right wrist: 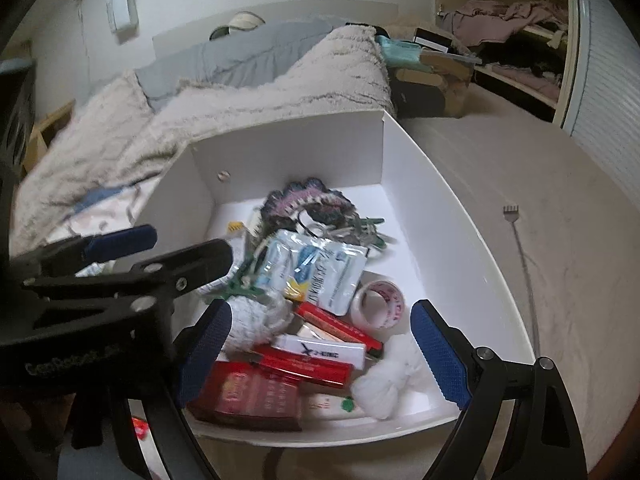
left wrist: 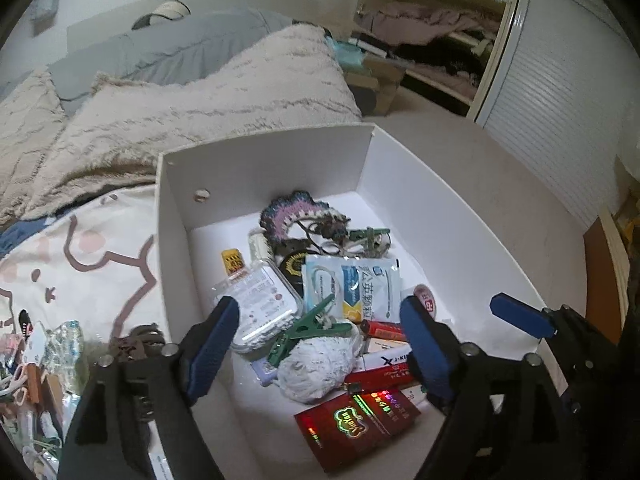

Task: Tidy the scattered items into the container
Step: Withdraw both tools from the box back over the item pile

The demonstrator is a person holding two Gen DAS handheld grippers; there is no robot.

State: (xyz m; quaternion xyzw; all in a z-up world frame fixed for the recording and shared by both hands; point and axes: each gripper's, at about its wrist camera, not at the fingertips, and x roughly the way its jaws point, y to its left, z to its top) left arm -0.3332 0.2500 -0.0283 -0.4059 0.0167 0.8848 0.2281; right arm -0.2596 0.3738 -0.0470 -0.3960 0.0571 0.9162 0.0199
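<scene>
A white open box (left wrist: 264,160) sits on the bed and holds several items: a green clothespin (left wrist: 308,330), a clear plastic case (left wrist: 260,304), a medicine sachet (left wrist: 352,284), a white wad (left wrist: 316,368), red boxes (left wrist: 356,420) and a crocheted piece (left wrist: 296,210). My left gripper (left wrist: 320,348) is open and empty over the box's near part. My right gripper (right wrist: 320,352) is open and empty over the same box (right wrist: 460,248), above the red boxes (right wrist: 248,392), a white cloth wad (right wrist: 384,384) and a tape roll (right wrist: 380,300). The left gripper (right wrist: 160,252) shows at the left of the right wrist view.
Loose small items (left wrist: 36,352) lie on the cartoon-print sheet (left wrist: 80,264) left of the box. A fluffy beige blanket (left wrist: 200,112) lies behind it. A metal back scratcher (right wrist: 520,248) lies right of the box. An open closet (right wrist: 512,28) stands at the back right.
</scene>
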